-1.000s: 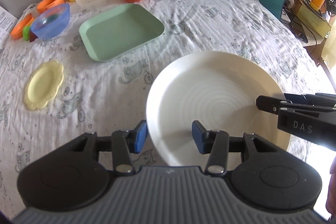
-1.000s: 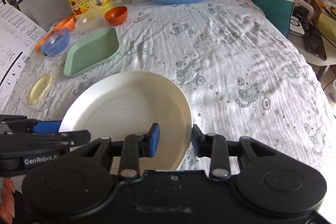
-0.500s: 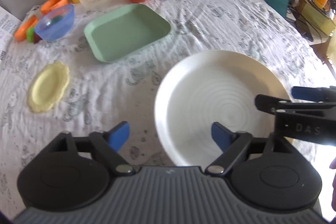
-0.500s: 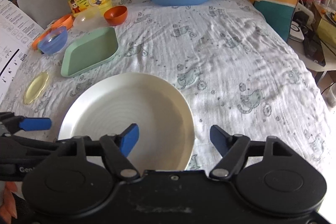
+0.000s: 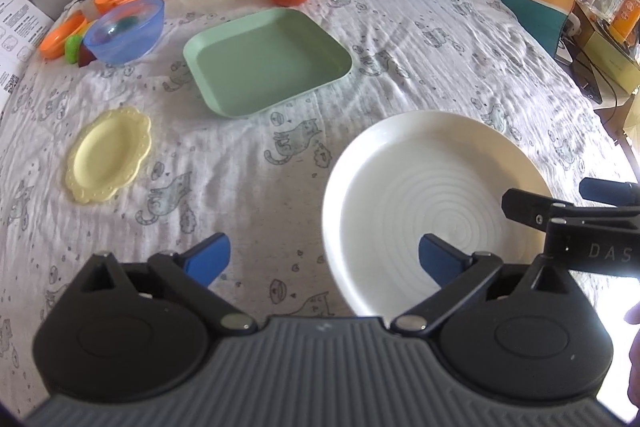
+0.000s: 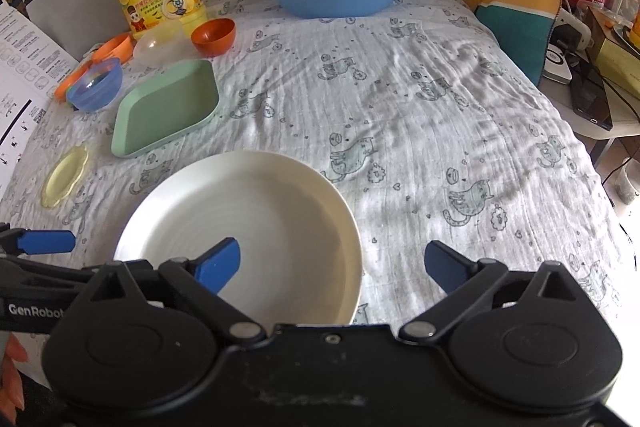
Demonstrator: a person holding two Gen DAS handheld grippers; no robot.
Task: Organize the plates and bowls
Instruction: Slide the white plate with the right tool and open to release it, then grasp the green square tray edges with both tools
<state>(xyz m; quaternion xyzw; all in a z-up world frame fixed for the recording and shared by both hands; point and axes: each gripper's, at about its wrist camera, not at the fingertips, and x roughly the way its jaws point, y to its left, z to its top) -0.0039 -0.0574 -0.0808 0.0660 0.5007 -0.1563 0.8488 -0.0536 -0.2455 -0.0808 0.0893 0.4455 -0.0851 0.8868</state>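
Letting go of the white plate (image 5: 432,195), both claws are opening: the left gripper (image 5: 324,259) and right gripper (image 6: 332,263) are spreading wide over its left and right rims, pads clear of it. It is lying flat on the cat-print cloth (image 6: 440,115), near edge, right of the yellow dish (image 5: 108,159). Judging by that, placing is finishing; next is probably fetching the green tray (image 5: 266,61) farther back.
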